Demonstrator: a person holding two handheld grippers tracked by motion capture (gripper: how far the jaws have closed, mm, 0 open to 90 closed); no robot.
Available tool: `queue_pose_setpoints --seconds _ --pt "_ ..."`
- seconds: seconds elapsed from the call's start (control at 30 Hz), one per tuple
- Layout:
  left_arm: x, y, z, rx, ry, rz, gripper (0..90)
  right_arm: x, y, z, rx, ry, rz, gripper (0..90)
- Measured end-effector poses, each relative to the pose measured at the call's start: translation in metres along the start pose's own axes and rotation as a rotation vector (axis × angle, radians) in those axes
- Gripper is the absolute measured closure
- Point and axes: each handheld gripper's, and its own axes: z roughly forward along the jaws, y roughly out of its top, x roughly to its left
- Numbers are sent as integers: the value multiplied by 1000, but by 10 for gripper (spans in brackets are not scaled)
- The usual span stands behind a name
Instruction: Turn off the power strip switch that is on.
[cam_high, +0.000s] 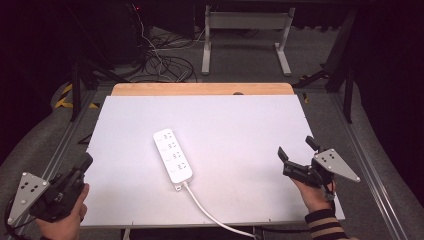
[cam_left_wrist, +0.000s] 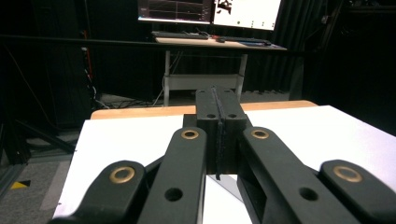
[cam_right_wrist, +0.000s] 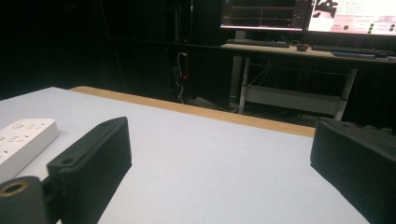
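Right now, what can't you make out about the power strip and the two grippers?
- Power strip: its cable leaves the high view's bottom edge, plug end unseen.
- Right gripper view: frame edge and a finger cut the strip.
- Left gripper: fingers too dark in the high view.
- Socket markings: too small.

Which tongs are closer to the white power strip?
Left, narrowly. The left tongs sit off the power strip's left side, the right tongs farther off its right.

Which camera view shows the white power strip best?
The high view: the whole power strip lies on the table with its sockets and cable visible. The right gripper view catches one end at its left edge.
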Motion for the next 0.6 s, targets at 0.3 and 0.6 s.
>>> queue_pose_setpoints --seconds 0.3,0.6 --pt "-1 3 7 13 -18 12 897 -2 0 -4 4 -6 2 61" --pt "-21 -1 38 82 -90 77 897 -7 -2 -14 2 -28 2 64"
